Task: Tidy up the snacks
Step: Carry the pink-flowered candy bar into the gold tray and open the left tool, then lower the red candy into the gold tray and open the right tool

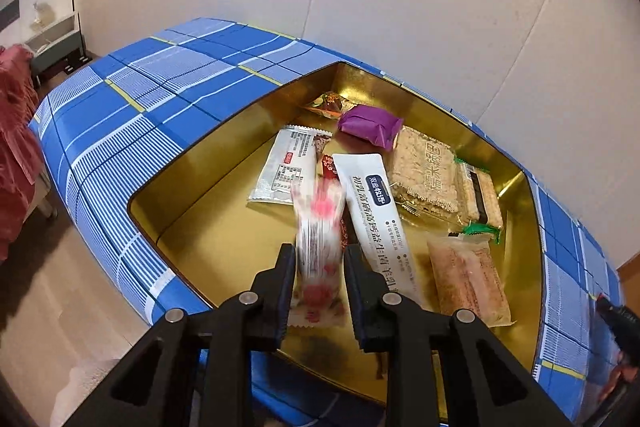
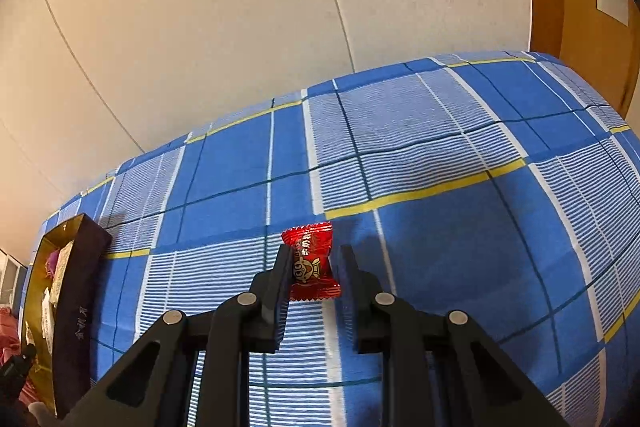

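Two closed tools: left point(image 1: 318, 255) pinching pink-white wrapper point(image 1: 320, 227), right point(image 2: 314, 255) pinching red candy point(image 2: 312, 259).

A home bedroom.
A bed point(image 2: 420, 163) in a blue plaid sheet stands against pale wallpaper, with a bedside cabinet point(image 1: 56, 43), wood floor point(image 1: 60, 307) and wooden door point(image 2: 580, 7).

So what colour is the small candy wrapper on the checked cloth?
Red, with gold and white print; the right wrist view shows it best.
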The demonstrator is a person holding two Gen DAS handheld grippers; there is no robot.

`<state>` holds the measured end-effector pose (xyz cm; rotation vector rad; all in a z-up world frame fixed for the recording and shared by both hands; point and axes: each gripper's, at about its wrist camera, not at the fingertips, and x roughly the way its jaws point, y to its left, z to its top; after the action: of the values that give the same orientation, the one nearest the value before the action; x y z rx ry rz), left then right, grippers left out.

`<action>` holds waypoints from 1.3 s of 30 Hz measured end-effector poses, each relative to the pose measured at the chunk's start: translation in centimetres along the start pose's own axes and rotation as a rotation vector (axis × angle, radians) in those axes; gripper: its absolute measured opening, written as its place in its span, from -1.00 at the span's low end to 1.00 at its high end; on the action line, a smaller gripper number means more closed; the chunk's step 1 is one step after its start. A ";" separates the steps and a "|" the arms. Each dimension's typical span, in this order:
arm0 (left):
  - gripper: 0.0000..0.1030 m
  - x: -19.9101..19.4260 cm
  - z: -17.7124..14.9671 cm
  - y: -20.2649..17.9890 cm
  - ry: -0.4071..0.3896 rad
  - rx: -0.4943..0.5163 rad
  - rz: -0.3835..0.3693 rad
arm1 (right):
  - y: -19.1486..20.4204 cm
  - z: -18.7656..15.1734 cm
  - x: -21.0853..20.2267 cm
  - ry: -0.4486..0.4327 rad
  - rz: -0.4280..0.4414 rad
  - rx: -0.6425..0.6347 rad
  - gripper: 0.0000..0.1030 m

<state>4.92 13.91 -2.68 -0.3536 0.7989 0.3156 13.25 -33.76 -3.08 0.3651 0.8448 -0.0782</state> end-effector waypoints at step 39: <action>1.00 -2.6 2.6 -1.1 -0.161 0.189 -0.184 | 18.5 -4.9 -2.8 -0.052 0.451 -0.370 -0.56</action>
<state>5.30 13.70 1.16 -0.2194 0.6265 0.0934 11.81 -14.98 1.29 0.1958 0.6912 0.4806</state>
